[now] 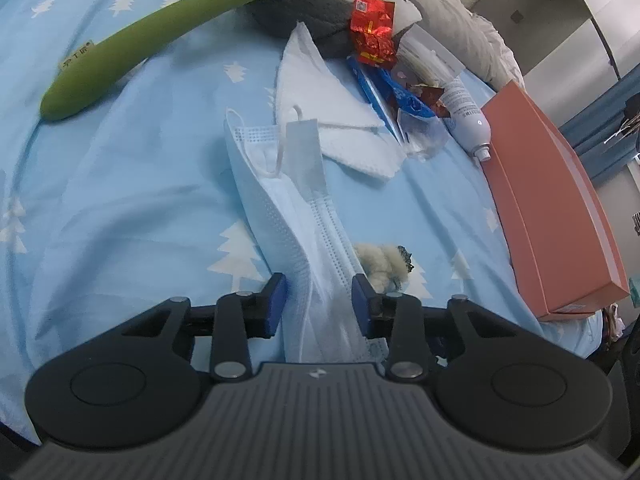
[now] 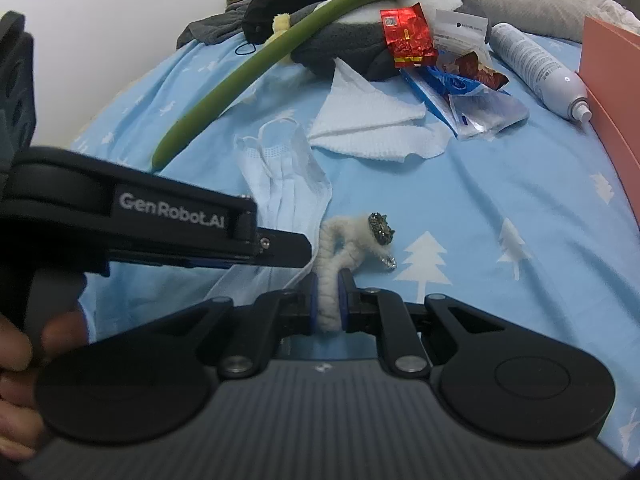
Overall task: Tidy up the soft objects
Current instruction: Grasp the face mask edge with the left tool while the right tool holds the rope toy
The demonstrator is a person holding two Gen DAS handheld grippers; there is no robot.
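A pale blue face mask [image 1: 288, 208] lies lengthwise on the blue tree-print sheet [image 1: 120, 200]. Its near end is bunched between the blue pads of my left gripper [image 1: 319, 300], which press on it from both sides. In the right wrist view that gripper [image 2: 296, 250] comes in from the left over the mask [image 2: 280, 176]. My right gripper [image 2: 328, 300] is shut on a white fuzzy hair band [image 2: 340, 244] with a dark jewelled ornament, and the band stands up from the pads. The left wrist view shows the band [image 1: 384, 264] just right of the mask.
A long green plush stem [image 1: 160, 28] and a grey plush [image 1: 304, 8] lie at the back. A white cloth [image 1: 332, 120], a red packet [image 1: 372, 28], blue wrappers [image 1: 404, 100] and a white spray bottle [image 1: 468, 120] sit beyond. An orange box [image 1: 552, 208] lines the right edge. A hand [image 2: 16, 360] holds the left gripper.
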